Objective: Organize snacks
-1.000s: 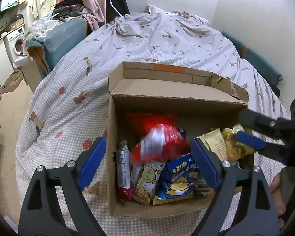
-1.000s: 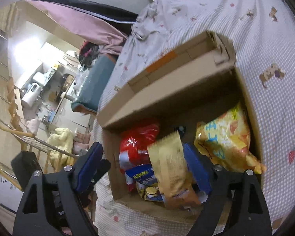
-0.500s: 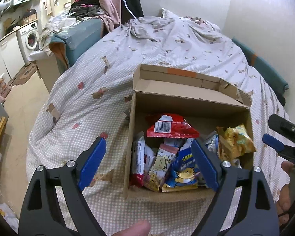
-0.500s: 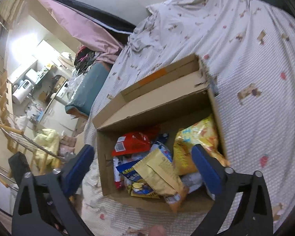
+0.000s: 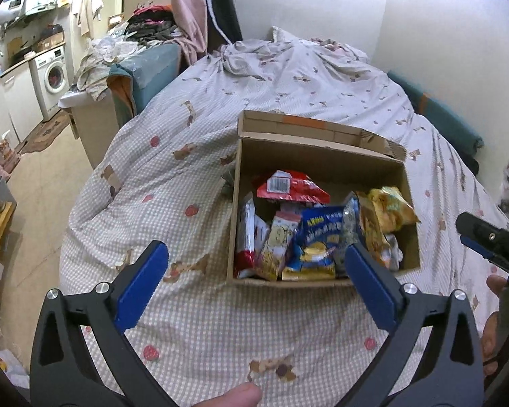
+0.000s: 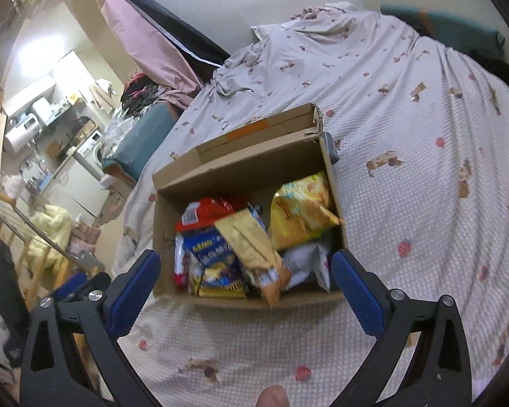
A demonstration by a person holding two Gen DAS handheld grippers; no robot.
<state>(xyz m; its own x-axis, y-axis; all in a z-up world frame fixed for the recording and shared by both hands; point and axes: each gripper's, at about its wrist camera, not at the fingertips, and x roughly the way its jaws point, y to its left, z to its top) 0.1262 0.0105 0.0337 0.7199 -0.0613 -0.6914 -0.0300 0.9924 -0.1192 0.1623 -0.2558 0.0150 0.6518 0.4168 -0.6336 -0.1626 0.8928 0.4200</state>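
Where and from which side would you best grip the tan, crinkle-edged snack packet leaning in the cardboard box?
Probably by its upper sealed end, coming from above. The tan, crinkle-edged snack packet lies slanted over the other bags in the cardboard box, its flat top end raised and free, while its lower end rests on the near box wall. A thin flat edge suits two pads.

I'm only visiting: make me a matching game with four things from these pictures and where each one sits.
Things:
1. red snack bag
2. yellow snack bag
3. cardboard box
4. washing machine

Places:
A. on the bedspread
B. at the box's far wall
C. in the kitchen area at the far left
D. at the box's right wall

Pairs: 1-B, 2-D, 3-A, 4-C
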